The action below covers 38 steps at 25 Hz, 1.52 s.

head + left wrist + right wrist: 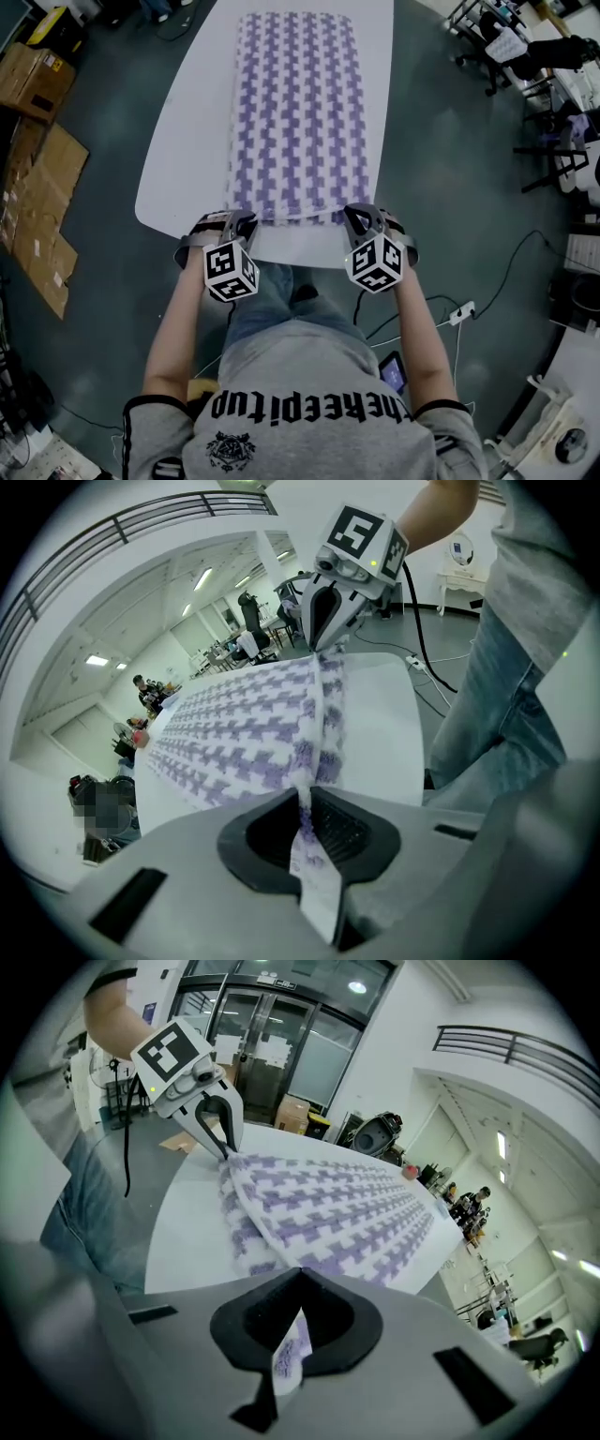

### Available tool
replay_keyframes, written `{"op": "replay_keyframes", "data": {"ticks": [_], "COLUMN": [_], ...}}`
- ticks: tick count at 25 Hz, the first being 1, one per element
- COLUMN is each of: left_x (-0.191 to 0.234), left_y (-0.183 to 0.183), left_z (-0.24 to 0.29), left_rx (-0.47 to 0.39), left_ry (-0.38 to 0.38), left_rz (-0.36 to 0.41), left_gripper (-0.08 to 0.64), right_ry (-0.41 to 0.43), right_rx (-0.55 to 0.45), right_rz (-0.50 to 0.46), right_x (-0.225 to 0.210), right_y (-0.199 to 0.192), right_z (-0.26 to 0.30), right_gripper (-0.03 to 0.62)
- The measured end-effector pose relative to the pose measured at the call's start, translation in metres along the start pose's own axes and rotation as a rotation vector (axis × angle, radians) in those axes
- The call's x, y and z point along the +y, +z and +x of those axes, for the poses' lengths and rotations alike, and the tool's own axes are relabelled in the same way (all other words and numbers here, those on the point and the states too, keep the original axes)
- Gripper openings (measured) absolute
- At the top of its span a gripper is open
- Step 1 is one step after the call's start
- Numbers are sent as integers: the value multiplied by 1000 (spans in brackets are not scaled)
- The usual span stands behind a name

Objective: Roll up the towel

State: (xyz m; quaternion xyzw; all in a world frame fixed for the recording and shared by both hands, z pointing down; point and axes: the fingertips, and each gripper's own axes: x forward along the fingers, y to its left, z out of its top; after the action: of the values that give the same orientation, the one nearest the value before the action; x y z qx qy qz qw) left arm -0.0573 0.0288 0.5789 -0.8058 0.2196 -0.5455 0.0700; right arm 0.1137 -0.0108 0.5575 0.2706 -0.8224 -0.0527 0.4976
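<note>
Pinching the near corners of the towel (300,112), the left gripper (238,221) and right gripper (356,217) are both clamped on cloth, while the rest lies flat on the white table (173,169). Rolling looks barely started, and the next move probably calls for turning that edge over evenly. 1 cardboard box (28,77) sits on the floor, contents unseen.

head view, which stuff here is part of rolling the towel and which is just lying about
Part of the job:
- purple-checked towel, flat on the white table
- left gripper and right gripper, each shut on a near corner of it

Just lying about:
- flattened cardboard on the floor
- power strip
- office chairs
</note>
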Motion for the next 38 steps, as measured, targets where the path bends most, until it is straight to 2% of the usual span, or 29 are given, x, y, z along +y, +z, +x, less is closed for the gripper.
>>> {"op": "replay_keyframes", "data": {"ticks": [8,13,17,21,24,26,29,31,35,38], "left_x": [23,36,55,65,64,71,82,79,68,72], "left_y": [-8,-8,-2,1,-4,-6,-9,-9,-7,-7], "left_z": [17,23,16,9,8,5,6,11,21,22], "left_rx": [16,-6,-79,-159,-167,-181,-208,-194,-149,-154], "left_ry": [-15,-13,8,-35,-80,-55,-33,-73,-142,-148], "left_rz": [2,-25,-117,-219,-229,-251,-335,-324,-209,-204], "left_gripper": [77,143,160,171,229,233,233,233,234,241], "right_ry": [-34,-112,-161,-136,-104,-97,-93,-69,3,-41], "right_rx": [18,25,-26,-84,-105,-98,-84,-68,-13,53], "right_rz": [-9,22,118,222,259,273,282,272,226,243], "right_x": [-26,-43,-60,-69,-65,-62,-53,-42,-22,-29], "right_y": [6,6,11,17,15,9,0,-5,-14,-33], "right_z": [34,46,35,18,6,0,-4,-3,10,22], "right_gripper": [2,2,3,3,5,5,5,3,5,5]}}
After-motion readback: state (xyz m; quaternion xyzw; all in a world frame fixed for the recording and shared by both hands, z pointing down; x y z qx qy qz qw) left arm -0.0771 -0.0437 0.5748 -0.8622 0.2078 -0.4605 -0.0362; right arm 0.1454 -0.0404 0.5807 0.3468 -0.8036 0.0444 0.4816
